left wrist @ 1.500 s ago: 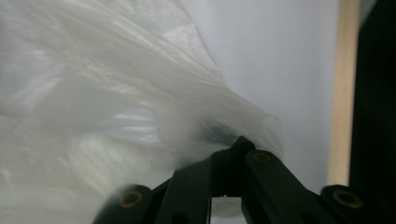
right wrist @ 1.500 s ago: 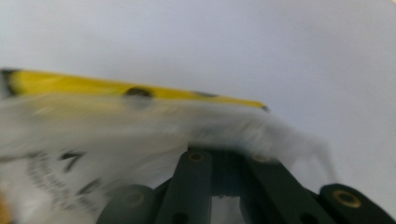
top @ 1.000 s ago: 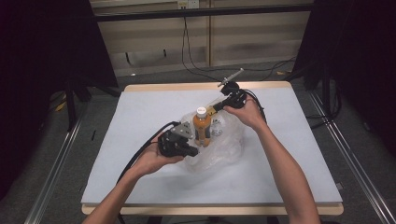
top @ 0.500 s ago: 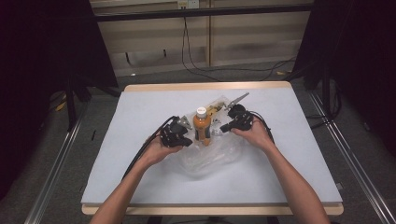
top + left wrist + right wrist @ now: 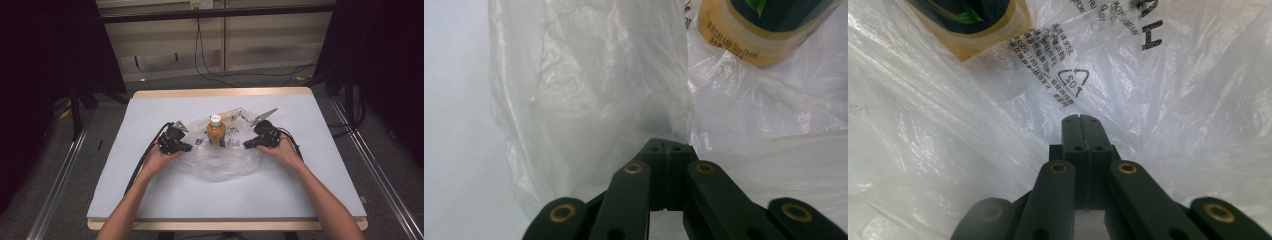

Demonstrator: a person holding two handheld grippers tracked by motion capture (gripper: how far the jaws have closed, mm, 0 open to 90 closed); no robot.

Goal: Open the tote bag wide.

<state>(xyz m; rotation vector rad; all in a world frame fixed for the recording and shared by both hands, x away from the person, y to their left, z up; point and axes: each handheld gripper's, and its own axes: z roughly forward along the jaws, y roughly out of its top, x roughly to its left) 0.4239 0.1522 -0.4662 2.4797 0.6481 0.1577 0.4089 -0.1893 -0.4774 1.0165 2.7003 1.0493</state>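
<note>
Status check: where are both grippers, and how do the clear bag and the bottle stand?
Left gripper shut on clear crinkled plastic bag. Right gripper shut on it too. Orange white-capped bottle upright between them. Nothing in the way.

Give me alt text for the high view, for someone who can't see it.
A person's two hands hold black grippers, the left gripper and right gripper, pinching opposite sides of a clear plastic bag on a white table. An orange bottle with a white cap stands upright between them.
</note>
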